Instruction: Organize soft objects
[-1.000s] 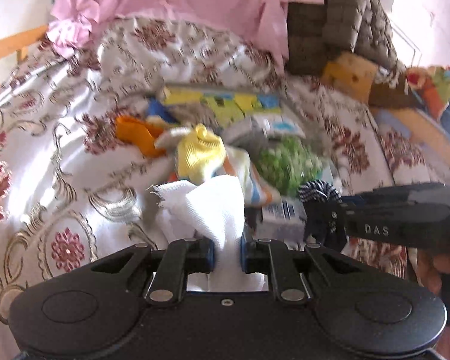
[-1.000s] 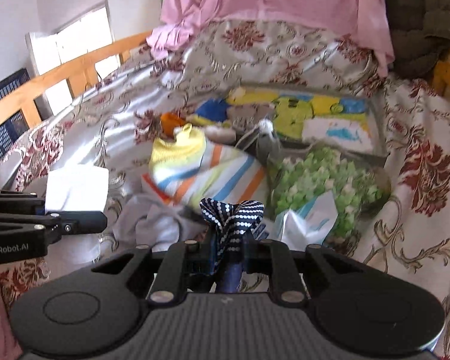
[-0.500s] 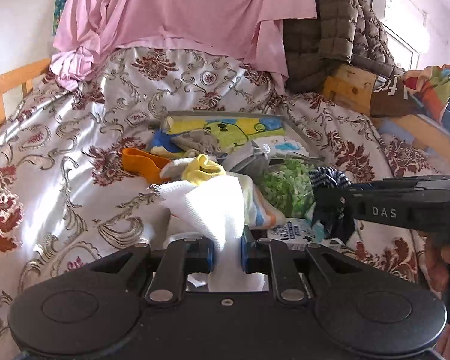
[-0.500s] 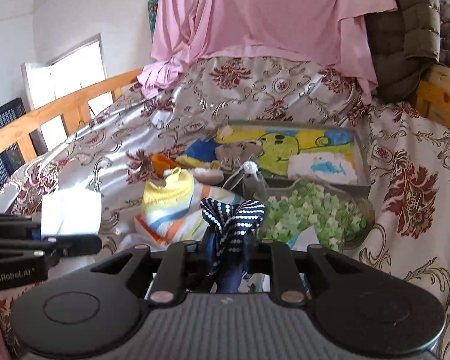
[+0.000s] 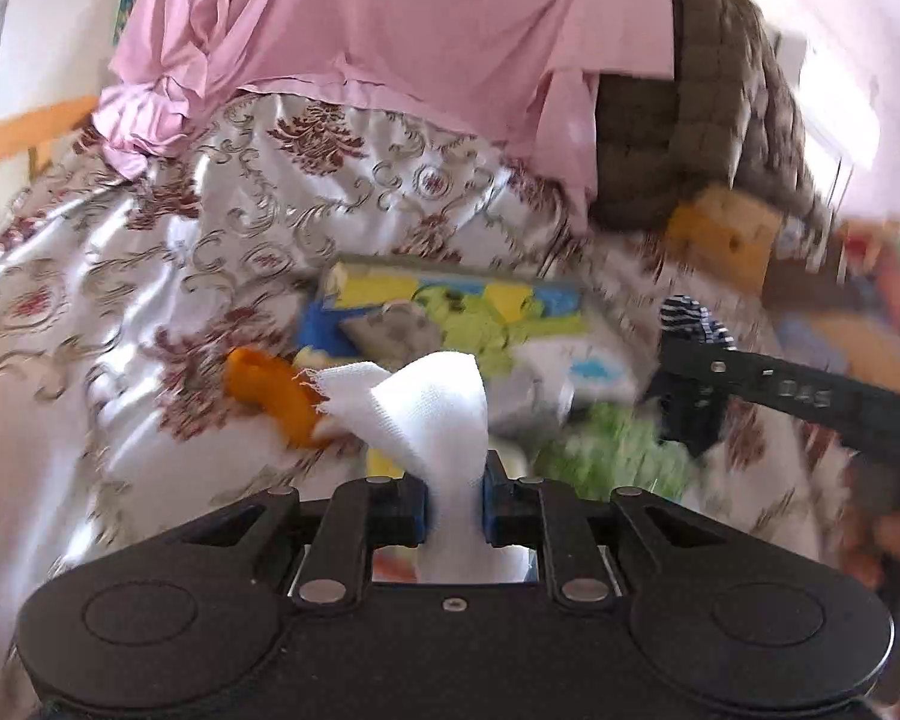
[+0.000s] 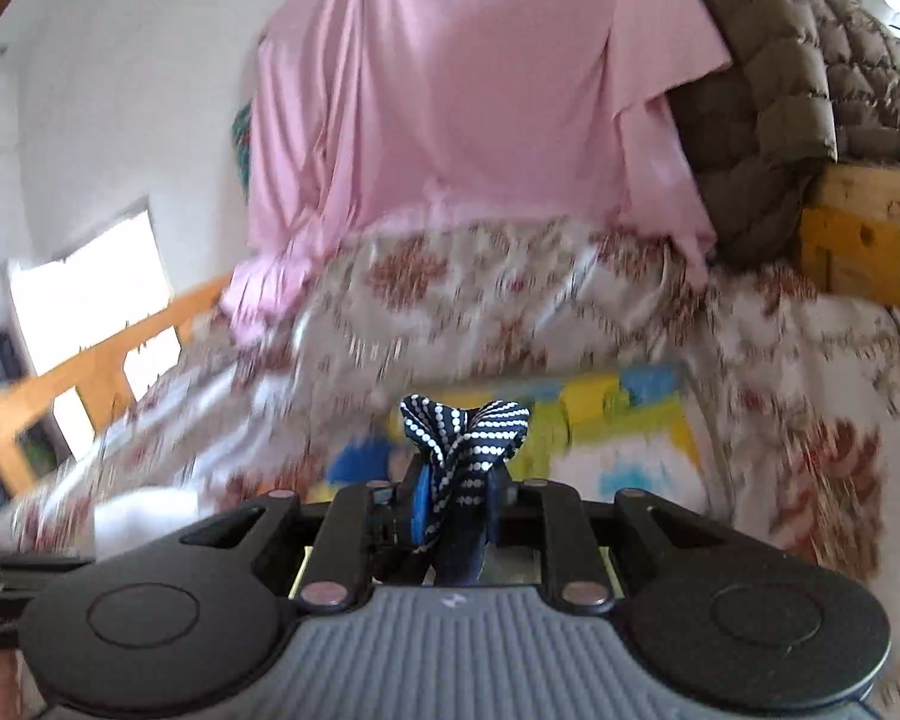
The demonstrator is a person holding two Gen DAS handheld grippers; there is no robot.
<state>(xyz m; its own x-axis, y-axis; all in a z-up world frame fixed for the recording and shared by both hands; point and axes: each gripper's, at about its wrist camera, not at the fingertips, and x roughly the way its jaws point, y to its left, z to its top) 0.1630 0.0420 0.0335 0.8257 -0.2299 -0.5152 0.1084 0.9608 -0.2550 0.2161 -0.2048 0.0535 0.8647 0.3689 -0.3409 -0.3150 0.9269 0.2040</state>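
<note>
My left gripper point(image 5: 455, 507) is shut on a white cloth point(image 5: 432, 408) that sticks up between its jaws. My right gripper point(image 6: 455, 510) is shut on a navy cloth with white dots point(image 6: 468, 438); it also shows in the left wrist view point(image 5: 687, 315) at the right, held above the bed. A shallow box with a yellow, blue and green cartoon print point(image 5: 456, 306) lies on the bed ahead and shows blurred in the right wrist view point(image 6: 624, 420). An orange cloth point(image 5: 264, 390) and a green-speckled cloth point(image 5: 612, 450) lie near it.
The floral satin bedspread point(image 5: 150, 276) covers the bed. A pink sheet point(image 5: 360, 30) and a brown quilted jacket point(image 5: 690, 108) hang at the back. A wooden bed rail point(image 6: 90, 372) runs along the left. Both views are motion-blurred.
Both grippers have lifted and tilted upward with their cloths. The box and the pile of clothes sit lower in both views. The right gripper has risen higher over the bed.
</note>
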